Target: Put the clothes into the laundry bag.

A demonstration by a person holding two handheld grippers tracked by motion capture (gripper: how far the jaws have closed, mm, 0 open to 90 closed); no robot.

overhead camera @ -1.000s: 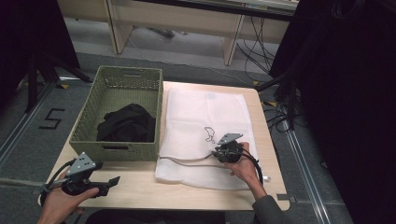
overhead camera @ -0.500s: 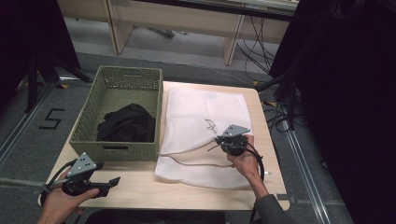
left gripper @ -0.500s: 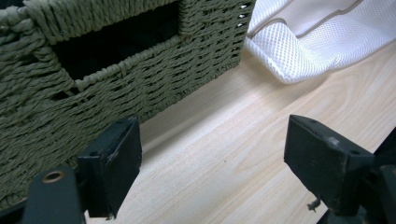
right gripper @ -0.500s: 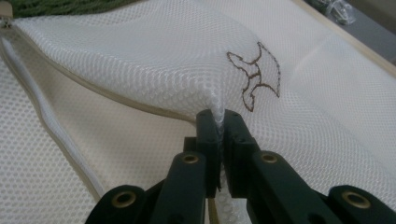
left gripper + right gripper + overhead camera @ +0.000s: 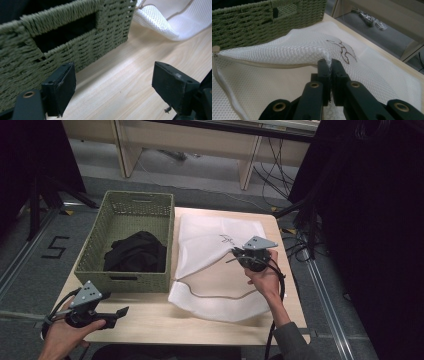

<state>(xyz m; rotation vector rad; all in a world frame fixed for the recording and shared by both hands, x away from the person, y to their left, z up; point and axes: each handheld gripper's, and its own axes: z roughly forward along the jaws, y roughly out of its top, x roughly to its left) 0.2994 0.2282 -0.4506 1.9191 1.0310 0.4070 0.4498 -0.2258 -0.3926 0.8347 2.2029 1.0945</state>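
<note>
Right claw (image 5: 329, 65) is clamped on the upper layer of the white mesh laundry bag (image 5: 215, 245), lifting its zipper edge open on the tabletop (image 5: 150, 317). The opening faces left toward the wicker basket (image 5: 95, 262) holding black clothing (image 5: 136, 251); left claw (image 5: 113, 86), jaws apart, sits nearest that basket

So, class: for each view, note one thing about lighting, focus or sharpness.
High view: dim, dark surroundings, the table lit, soft detail. Left gripper view: glare streak on the wood, tongs slightly blurred. Right gripper view: mesh bag sharp at the shut tongs, floor behind blurred.
</note>
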